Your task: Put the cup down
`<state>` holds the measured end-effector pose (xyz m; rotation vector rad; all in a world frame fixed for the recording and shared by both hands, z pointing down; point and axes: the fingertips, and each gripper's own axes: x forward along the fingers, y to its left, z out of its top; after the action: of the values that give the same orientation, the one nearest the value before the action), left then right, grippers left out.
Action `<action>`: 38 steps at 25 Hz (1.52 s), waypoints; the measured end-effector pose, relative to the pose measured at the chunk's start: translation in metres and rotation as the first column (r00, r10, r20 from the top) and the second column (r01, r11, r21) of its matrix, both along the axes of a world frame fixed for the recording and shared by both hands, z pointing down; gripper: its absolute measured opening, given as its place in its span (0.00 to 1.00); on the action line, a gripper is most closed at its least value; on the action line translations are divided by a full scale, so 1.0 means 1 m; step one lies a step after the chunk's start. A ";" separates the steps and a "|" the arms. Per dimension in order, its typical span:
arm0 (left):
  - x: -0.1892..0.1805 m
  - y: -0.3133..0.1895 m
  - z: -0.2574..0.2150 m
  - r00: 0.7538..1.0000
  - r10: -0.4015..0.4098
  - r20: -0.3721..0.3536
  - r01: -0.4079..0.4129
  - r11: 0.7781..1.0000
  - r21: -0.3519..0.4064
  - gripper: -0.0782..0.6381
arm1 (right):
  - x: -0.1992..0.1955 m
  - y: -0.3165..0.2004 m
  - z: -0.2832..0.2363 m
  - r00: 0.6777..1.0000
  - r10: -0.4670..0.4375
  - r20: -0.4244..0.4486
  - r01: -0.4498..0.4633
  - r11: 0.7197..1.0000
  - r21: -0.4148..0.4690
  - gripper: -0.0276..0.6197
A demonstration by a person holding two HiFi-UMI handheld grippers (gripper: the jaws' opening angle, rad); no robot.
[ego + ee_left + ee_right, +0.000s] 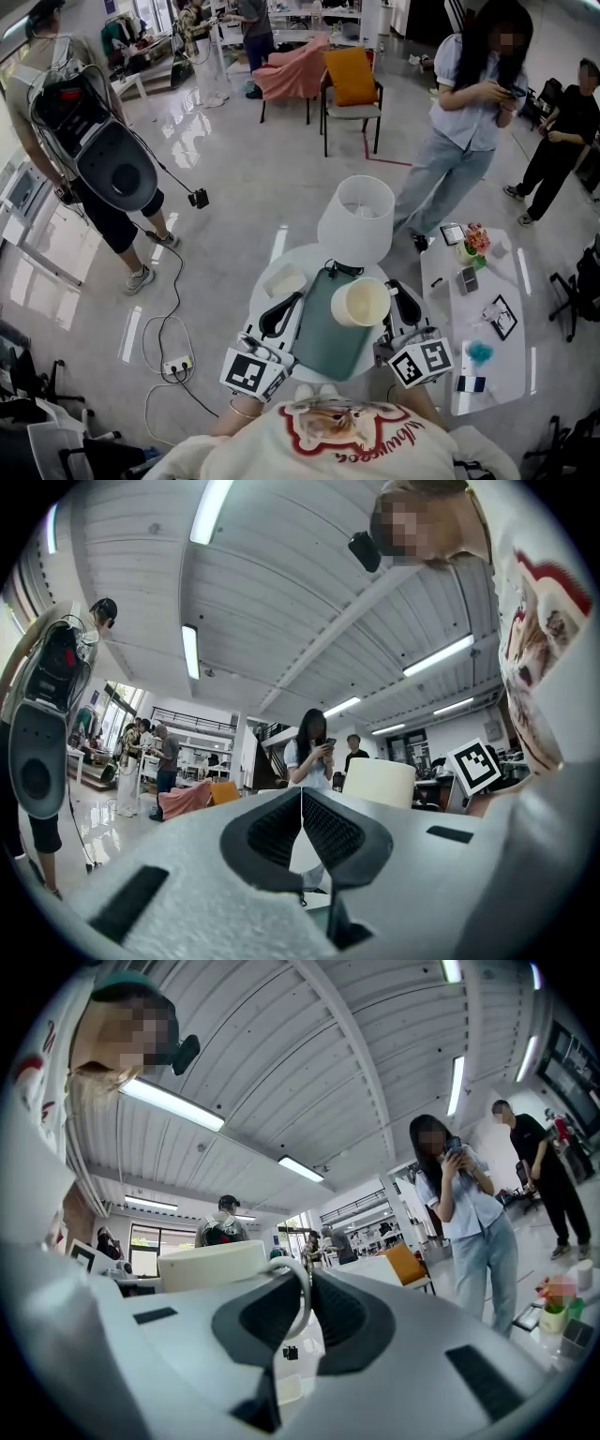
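Your right gripper (394, 295) has its jaws pinched together on the loop handle of the cream ceramic cup (361, 302). The right gripper view shows the white handle (300, 1293) caught between the dark pads. The cup body (211, 1262) sits just left of the jaws, mouth up. From the head view it appears to hang over the near-right part of the dark green rectangular tray (323, 345), which is to the left of that gripper on the round white table (261, 305). I cannot tell whether its base is touching yet.

Your left gripper (292, 302) is fully closed with nothing in it; its pads meet tip to tip (302, 799). It sits across the tray from the cup.

The main risk is the grip itself. You are holding only the handle, so the cup can pivot about the pads and land on its edge if you lower it quickly. If you let go before the base sits flat, it could tip or roll off the tray's side. The white fabric lampshade (356, 220) stands just ahead of the cup, so a forward drift on the way down could knock it.
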<state>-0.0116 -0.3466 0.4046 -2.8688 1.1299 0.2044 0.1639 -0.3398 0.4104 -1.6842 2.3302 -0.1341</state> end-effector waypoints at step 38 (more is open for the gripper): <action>-0.002 0.018 0.016 0.996 -0.051 0.068 0.053 0.998 -0.028 0.13 | -0.014 -0.021 0.192 0.986 -0.099 -0.134 0.068 0.973 -0.219 0.12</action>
<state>-0.0131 -0.3290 0.4206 -2.8445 1.2035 0.0885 0.1499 -0.3606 0.6023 -1.7454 2.5757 -0.2989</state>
